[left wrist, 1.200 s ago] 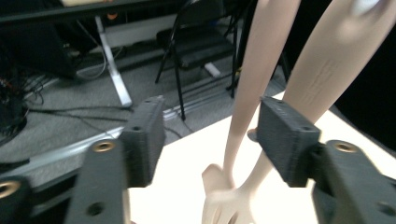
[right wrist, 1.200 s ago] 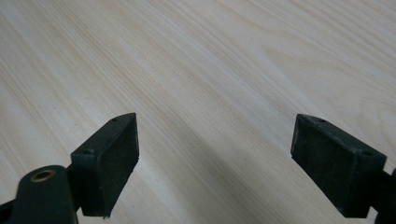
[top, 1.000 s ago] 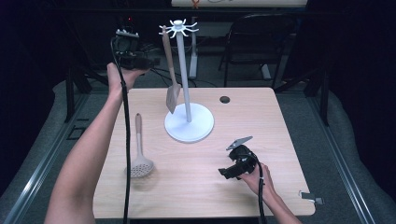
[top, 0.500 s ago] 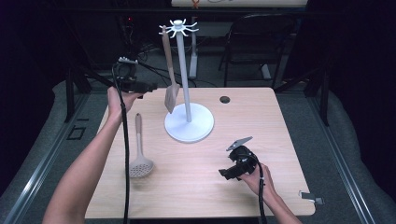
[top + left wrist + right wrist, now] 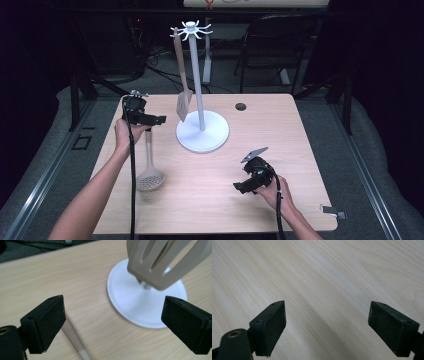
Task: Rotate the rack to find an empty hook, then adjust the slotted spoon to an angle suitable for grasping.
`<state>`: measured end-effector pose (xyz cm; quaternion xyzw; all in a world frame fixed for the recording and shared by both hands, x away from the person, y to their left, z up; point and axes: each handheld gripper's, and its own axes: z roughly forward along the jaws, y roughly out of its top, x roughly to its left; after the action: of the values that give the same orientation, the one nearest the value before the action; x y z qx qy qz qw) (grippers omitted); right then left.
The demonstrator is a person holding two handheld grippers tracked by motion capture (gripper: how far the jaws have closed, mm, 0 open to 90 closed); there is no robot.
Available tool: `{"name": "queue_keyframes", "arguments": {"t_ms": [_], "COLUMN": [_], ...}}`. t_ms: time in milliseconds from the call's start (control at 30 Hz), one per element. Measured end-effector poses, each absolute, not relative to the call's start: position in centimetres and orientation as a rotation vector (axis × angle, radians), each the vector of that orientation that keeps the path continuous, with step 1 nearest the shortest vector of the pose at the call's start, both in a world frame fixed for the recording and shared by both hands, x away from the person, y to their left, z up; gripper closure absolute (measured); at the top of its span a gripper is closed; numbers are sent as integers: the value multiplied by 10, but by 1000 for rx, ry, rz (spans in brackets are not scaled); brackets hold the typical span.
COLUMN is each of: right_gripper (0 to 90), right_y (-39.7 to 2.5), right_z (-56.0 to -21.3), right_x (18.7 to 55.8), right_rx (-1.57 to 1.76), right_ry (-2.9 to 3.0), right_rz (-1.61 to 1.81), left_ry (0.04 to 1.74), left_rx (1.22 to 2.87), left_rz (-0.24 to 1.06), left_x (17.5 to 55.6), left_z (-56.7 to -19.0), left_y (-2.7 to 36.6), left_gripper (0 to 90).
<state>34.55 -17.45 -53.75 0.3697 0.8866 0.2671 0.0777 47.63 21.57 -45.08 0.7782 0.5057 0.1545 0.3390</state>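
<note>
A white utensil stand (image 5: 202, 131) with a hooked crown stands at the table's middle back. A beige slotted spatula (image 5: 182, 90) hangs from one hook; its blade (image 5: 162, 260) hangs over the stand's white base (image 5: 130, 302). A grey skimmer ladle (image 5: 149, 170) lies flat on the table's left side. My left gripper (image 5: 150, 120) hovers open above the ladle's handle (image 5: 75, 340), just left of the stand. My right gripper (image 5: 245, 185) rests low near the front right, open over bare wood (image 5: 324, 290).
A round cable hole (image 5: 241, 106) sits near the table's back edge. A small metal clip (image 5: 332, 211) lies at the front right corner. Chair legs and stands crowd the dark floor behind the table.
My left gripper has come back and down from near the hanging spatula's handle to above the ladle's handle. The right gripper has stayed put.
</note>
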Motion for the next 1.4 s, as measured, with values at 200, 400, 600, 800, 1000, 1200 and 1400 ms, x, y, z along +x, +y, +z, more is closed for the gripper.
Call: {"name": "queue_keyframes", "arguments": {"t_ms": [200, 400, 600, 800, 1000, 1200, 1400], "right_gripper": [144, 144, 145, 146, 147, 148, 150], "right_y": [-173, -173, -171, -171, -167, -165, -166], "right_z": [-539, -539, -539, -540, -541, -542, -541], "right_x": [345, 345, 344, 344, 345, 345, 345], "right_rx": [1100, 1108, 1102, 1099, 1098, 1076, 1068], "right_ry": [2665, 2675, 2687, 2689, 2700, 2719, 2712], "right_rz": [797, 786, 770, 762, 749, 725, 715], "left_ry": [1365, 1387, 1425, 1461, 1485, 1530, 1552], "left_rx": [2018, 2012, 1986, 1970, 1993, 2030, 2105], "left_rz": [372, 355, 342, 366, 352, 340, 347], "left_x": [463, 454, 444, 430, 424, 423, 424], "left_z": [-477, -494, -505, -520, -528, -533, -548], "left_y": [221, 227, 233, 238, 244, 248, 240], "left_gripper": [31, 20, 1, 0, 36, 178, 328]}}
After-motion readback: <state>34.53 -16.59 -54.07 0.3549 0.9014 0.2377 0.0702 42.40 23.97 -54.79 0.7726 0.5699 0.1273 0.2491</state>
